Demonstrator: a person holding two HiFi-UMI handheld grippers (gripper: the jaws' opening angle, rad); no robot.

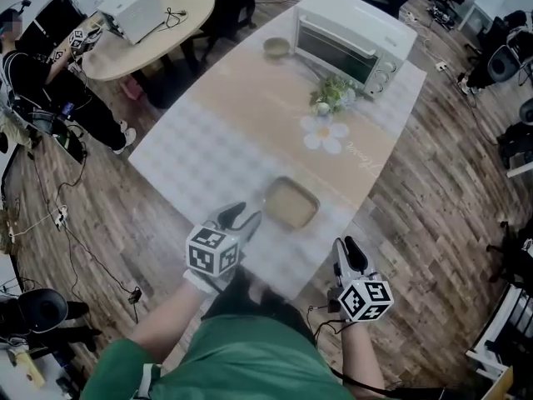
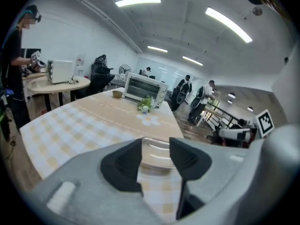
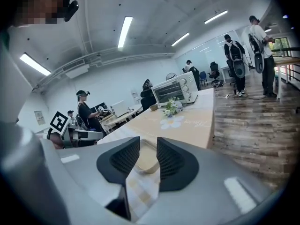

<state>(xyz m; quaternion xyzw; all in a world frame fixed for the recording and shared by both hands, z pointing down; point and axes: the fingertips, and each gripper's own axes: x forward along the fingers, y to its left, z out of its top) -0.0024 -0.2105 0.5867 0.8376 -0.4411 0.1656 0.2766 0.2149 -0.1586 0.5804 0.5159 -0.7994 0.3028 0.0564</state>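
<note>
L gripper (image 1: 243, 217) low centre in the head view, fingers spread, nothing between 'em. Tips sit just beside the left edge of the baking tray (image 1: 291, 202), touching or not, can't tell. Tray lies flat near the bottom edge of the checked surface (image 1: 200, 157), mid-frame. R gripper (image 1: 351, 248) lower right, off the surface's corner, near the tray but apart. Its fingers are parted too, narrower gap, holding nothing. Both gripper views look thru the gap at the tray. Further up the frame: flower bunch (image 1: 333, 94), then toaster oven (image 1: 350, 36) w/ a small bowl (image 1: 276, 48) at its left.
</note>
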